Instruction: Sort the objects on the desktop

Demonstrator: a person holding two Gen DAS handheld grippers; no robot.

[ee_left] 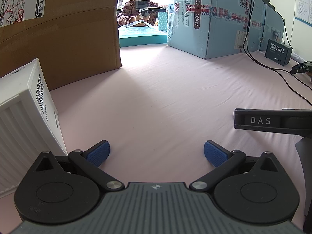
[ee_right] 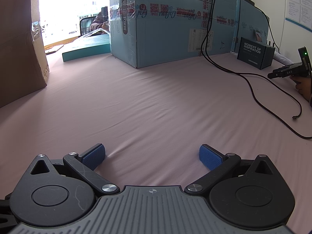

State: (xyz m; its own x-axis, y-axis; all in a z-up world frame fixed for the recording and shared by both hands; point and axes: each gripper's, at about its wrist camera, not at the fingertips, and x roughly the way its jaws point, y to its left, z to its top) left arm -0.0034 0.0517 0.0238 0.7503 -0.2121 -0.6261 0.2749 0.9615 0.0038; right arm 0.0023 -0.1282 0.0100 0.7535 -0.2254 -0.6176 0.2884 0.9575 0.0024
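My left gripper [ee_left: 157, 152] rests low over the pink cloth, open, with nothing between its blue pads. A white ribbed storage box [ee_left: 29, 117] stands tilted just left of it. The right gripper's dark body marked DAS [ee_left: 273, 121] pokes in from the right edge of the left wrist view. In the right wrist view my right gripper [ee_right: 152, 156] is open too, over bare pink cloth. A dark teal storage box printed MOMENT OF INSPIRATION [ee_right: 255, 53] sits far back right, and shows as the same box [ee_left: 277, 51] in the left wrist view.
A brown carton [ee_left: 58, 35] blocks the back left and a large light-blue carton [ee_right: 171, 23] the back centre. A flat teal box [ee_right: 85, 47] lies between them. Black cables [ee_right: 253, 89] trail across the cloth at right. Another person's hand-held gripper [ee_right: 288, 71] sits at far right; a person [ee_left: 139, 5] sits behind.
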